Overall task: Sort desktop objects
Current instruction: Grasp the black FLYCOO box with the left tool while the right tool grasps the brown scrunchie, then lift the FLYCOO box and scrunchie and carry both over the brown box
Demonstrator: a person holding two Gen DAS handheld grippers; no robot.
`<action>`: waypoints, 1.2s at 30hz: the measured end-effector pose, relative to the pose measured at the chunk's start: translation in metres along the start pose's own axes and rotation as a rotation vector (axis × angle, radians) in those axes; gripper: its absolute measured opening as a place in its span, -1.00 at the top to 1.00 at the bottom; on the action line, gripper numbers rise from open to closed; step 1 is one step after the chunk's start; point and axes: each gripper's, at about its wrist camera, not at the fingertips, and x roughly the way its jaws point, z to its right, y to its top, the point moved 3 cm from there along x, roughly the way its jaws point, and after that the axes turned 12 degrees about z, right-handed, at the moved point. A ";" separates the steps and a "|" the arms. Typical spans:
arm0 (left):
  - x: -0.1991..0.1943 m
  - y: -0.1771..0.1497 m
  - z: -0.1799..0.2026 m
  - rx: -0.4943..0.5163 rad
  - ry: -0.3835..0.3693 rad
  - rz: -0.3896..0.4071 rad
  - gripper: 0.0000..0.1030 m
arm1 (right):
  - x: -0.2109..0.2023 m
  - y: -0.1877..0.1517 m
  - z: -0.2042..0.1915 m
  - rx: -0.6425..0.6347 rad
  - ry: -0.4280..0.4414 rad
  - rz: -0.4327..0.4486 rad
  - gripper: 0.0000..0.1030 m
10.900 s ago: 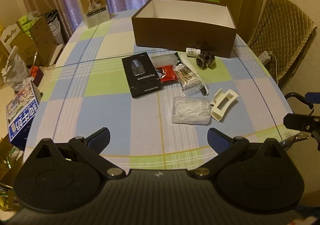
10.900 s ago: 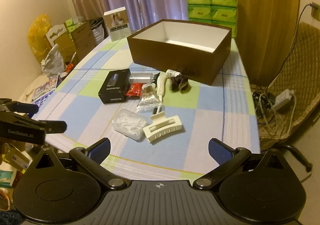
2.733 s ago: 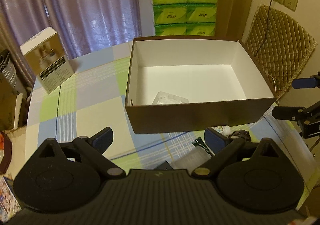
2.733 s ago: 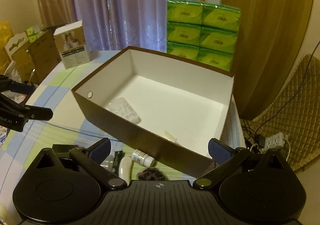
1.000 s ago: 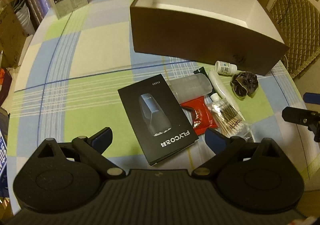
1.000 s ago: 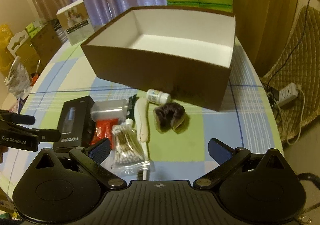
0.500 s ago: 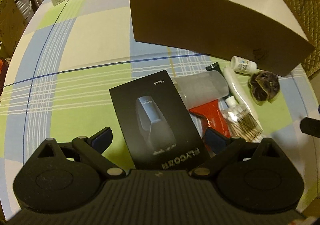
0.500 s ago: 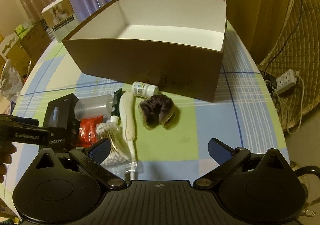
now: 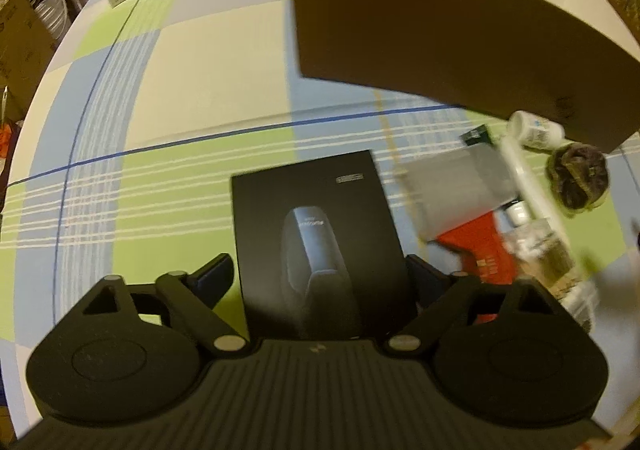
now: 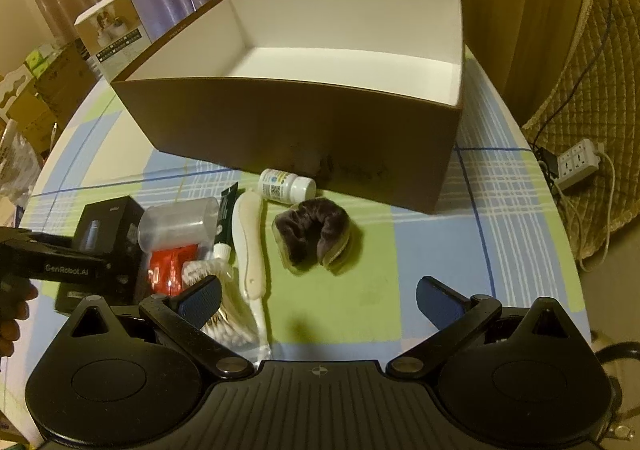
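We've dropped the left gripper (image 9: 320, 274) over the black box (image 9: 316, 234), fingers open astride it; right gripper (image 10: 318, 296) open, empty; grab's next

Matt black cardboard box (image 9: 316, 234); brown storage box (image 10: 304, 130), smooth white inside; checked cloth on table (image 10: 500, 186); fuzzy scrunchie (image 10: 316, 234); translucent plastic cup (image 10: 180, 224).

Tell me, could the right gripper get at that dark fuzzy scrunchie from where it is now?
Probably yes. The right gripper is open, and the scrunchie lies on bare tablecloth just ahead of its fingers. Nothing lies between them; the white brush and pill bottle sit off to the sides.
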 end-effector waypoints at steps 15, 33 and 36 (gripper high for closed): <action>0.009 0.005 -0.045 0.001 0.034 0.011 -0.54 | 0.061 0.011 -0.009 -0.091 -0.015 0.036 -0.58; 0.010 0.004 -0.043 0.034 0.014 0.026 -0.48 | 0.056 -0.012 0.003 -0.097 0.003 -0.038 0.54; 0.007 0.000 -0.041 0.040 0.013 0.019 -0.48 | 0.045 -0.017 0.006 -0.071 0.010 -0.045 0.57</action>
